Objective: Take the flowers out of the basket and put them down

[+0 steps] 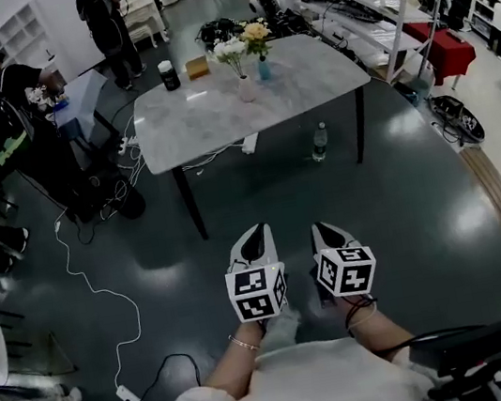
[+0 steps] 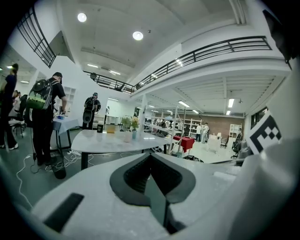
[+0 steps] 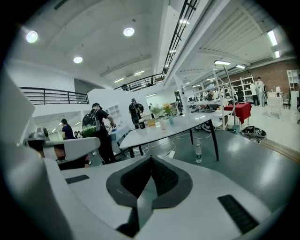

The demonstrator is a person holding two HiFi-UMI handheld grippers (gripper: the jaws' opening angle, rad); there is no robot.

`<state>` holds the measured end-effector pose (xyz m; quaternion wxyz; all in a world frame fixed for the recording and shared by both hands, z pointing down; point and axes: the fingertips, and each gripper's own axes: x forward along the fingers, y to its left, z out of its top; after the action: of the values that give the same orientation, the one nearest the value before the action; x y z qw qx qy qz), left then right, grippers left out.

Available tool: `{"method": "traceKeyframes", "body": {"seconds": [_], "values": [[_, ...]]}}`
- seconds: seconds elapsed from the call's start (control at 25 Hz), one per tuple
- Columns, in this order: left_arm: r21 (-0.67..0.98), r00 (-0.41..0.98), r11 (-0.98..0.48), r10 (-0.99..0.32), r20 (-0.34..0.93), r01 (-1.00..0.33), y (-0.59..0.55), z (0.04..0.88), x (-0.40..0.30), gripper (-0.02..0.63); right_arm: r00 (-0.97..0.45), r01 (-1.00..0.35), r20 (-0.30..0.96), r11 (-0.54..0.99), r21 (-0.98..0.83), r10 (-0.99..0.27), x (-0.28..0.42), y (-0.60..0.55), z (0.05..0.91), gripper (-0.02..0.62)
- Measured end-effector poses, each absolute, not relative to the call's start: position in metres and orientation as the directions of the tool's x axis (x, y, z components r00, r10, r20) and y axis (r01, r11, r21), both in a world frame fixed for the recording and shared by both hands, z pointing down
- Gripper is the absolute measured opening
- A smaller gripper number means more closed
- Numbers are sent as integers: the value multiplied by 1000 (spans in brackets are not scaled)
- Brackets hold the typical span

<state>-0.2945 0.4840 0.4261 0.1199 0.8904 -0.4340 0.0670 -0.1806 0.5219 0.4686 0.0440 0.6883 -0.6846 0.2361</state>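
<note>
Far ahead, a marble-topped table [image 1: 217, 115] carries white flowers in a pale vase [image 1: 237, 64] and yellow flowers in a blue vase [image 1: 259, 50]. Beside them are a small tan basket-like box [image 1: 197, 67] and a black cup [image 1: 170, 75]. My left gripper [image 1: 257, 231] and right gripper [image 1: 321, 227] are held side by side close to my body. Both point toward the table, well short of it, jaws together with nothing between them. The left gripper view shows its closed jaws [image 2: 151, 155] below the distant table [image 2: 108, 143]. The right gripper view shows closed jaws [image 3: 151, 158] and the flowers [image 3: 167, 108].
A water bottle [image 1: 319, 142] stands on the dark floor under the table. White cables and a power strip [image 1: 129, 398] lie on the floor at the left. People stand by a small table [image 1: 82, 104] at the back left. Shelving and a red-covered table [image 1: 440, 53] line the right.
</note>
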Motion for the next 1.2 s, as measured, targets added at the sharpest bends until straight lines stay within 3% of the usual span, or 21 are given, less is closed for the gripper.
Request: {"method": "traceKeyframes", "body": {"seconds": [0.6,1.2], "values": [[172,620,-596,-744,249,-785,299,431,-287,9,-26,-960,400,-90,-266,-916,-164,338,468,5],[251,656,-606,-689,307,-755,234,469,-272,9,74,-949,479,-210,-236,-875,-125,288,486,6]]}}
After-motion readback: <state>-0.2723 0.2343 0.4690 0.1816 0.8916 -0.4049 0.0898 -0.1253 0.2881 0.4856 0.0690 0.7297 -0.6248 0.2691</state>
